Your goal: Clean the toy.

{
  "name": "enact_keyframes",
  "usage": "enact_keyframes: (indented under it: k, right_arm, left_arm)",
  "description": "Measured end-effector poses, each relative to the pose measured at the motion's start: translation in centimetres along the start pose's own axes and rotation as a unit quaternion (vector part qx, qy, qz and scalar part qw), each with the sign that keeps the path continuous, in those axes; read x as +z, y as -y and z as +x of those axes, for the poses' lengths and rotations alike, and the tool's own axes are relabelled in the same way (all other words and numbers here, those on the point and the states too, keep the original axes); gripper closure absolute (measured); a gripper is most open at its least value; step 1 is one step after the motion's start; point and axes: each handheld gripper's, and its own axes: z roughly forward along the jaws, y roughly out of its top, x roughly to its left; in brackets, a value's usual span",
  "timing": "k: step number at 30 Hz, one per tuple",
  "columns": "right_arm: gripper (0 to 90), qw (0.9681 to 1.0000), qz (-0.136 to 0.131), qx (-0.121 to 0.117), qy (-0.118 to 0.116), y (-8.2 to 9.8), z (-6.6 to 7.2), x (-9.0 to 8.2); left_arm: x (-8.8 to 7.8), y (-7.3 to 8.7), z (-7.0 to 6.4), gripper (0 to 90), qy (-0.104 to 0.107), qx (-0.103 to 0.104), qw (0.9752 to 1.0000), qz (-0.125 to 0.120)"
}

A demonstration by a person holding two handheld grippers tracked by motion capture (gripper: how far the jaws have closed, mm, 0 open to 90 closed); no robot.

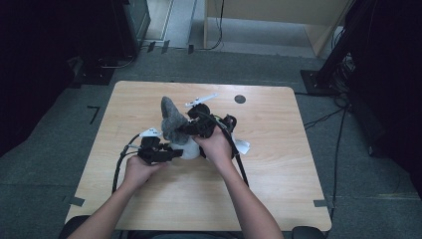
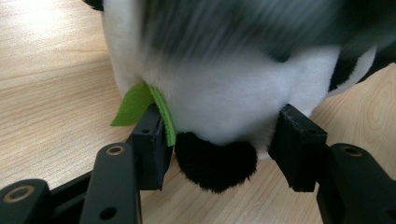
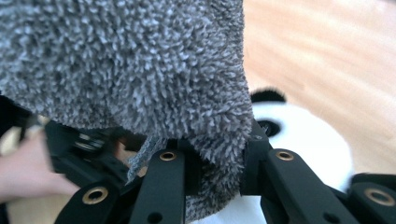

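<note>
The panda plush (image 1: pixel 189 148) sits near the middle of the wooden table (image 1: pixel 278 164), and my left gripper (image 1: pixel 166 155) has its jaws pressed against the white belly from both sides, grasping the toy low down; in the left gripper view a green felt tab (image 2: pixel 140 105) is caught at one jaw, and a black paw (image 2: pixel 215 163) pokes out between the two. My right gripper (image 1: pixel 186 130) is clenched on the grey fuzzy cloth (image 1: pixel 171 118), which stands up over the panda and drapes across it. In the right gripper view that cloth (image 3: pixel 126 65) blocks most of my sight, with just the panda's white head and a black ear (image 3: pixel 268 96) peeking out beside it. A white paper tag (image 1: pixel 242 146) lies on the table just beside my right hand (image 1: pixel 215 145). A round dark hole (image 1: pixel 240 98) marks the tabletop farther back, well apart from the work. Cables (image 1: pixel 119 167) trail from both grippers across the wood
</note>
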Motion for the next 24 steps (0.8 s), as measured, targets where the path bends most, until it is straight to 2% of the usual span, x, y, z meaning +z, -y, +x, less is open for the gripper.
enact_keyframes:
  k: [3, 5, 12, 17, 21, 24]
  right_arm:
    - [76.3, 0.9998, 0.015, -0.005, 0.012, 0.4, 0.0, 0.7]
    - [76.3, 0.9993, 0.021, -0.019, 0.024, 0.9, 0.1, 0.6]
    - [76.3, 0.9985, 0.042, -0.034, 0.009, 1.8, -0.1, -0.1]
    - [75.9, 0.9977, 0.054, -0.04, 0.011, 3.1, -0.7, -1.3]
    - [75.8, 0.9963, 0.066, -0.047, 0.031, 4.2, -1.3, -2.4]
    - [75.8, 0.9976, 0.057, -0.035, 0.018, 5.2, -2.1, -3.4]
  left_arm:
    - [0.0, 0.0, 0.0, 43.6, -0.003, 0.004, 1.0, 0.003]
    - [0.1, 0.0, -0.1, 43.2, -0.003, 0.006, 1.0, 0.003]
    - [0.1, 0.1, -0.1, 43.4, -0.003, 0.008, 0.9999, 0.007]
    - [0.1, 0.1, -0.1, 43.3, -0.002, 0.005, 1.0, 0.006]
    - [0.1, 0.0, 0.0, 43.2, 0.0, -0.001, 1.0, 0.002]
    - [0.1, 0.0, -0.1, 43.3, -0.002, 0.009, 0.9999, 0.004]
